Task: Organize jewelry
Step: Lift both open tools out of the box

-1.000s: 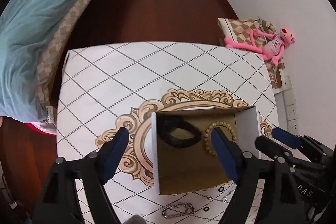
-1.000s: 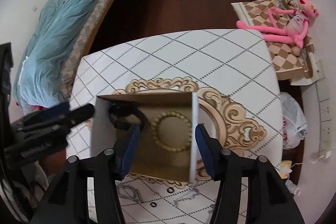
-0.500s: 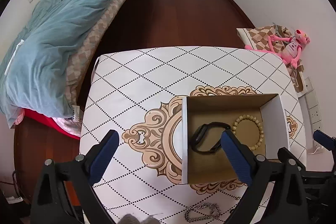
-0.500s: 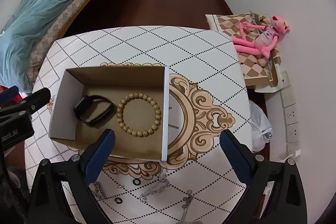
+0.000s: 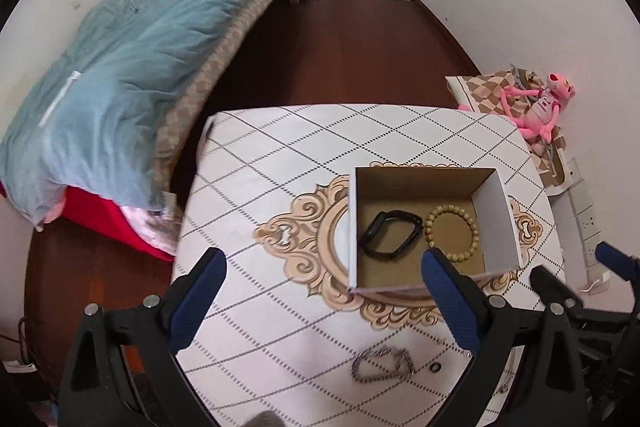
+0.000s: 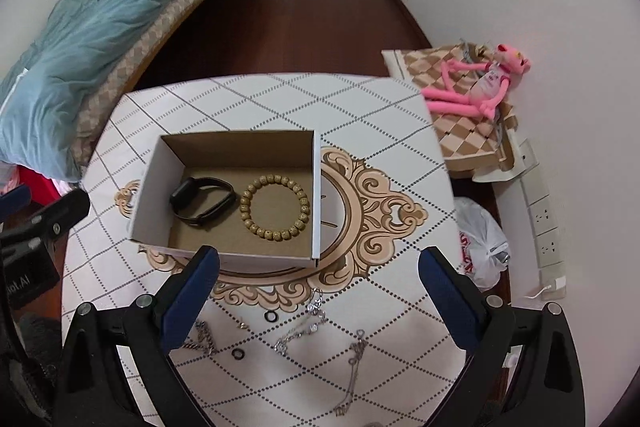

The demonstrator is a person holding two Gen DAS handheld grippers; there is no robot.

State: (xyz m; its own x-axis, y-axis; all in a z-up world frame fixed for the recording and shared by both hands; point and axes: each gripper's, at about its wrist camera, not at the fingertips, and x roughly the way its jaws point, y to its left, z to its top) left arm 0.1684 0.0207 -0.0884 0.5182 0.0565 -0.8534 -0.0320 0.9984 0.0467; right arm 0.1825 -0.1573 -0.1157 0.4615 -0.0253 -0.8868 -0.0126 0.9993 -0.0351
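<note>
An open cardboard box (image 6: 312, 187) (image 5: 496, 223) stands on the patterned table (image 6: 280, 99). Inside lie a black wristband (image 6: 202, 202) (image 5: 391, 235) and a wooden bead bracelet (image 6: 275, 207) (image 5: 452, 237). Silver chains (image 6: 304, 327) and small black rings (image 6: 272, 317) lie loose on the table in front of the box; a chain bracelet (image 5: 382, 369) shows in the left wrist view. My left gripper (image 5: 320, 291) is open and empty, above the table's near left. My right gripper (image 6: 318, 291) is open and empty, above the loose chains.
A bed with a blue quilt (image 5: 120, 75) stands left of the table. A pink plush toy (image 6: 480, 83) lies on a checked cushion at the right. A white plastic bag (image 6: 480, 243) and wall sockets (image 6: 546, 223) are beside the table's right edge.
Both grippers have pulled back and up from the box. The right gripper's fingers have opened wide. The box and its contents have stayed put.
</note>
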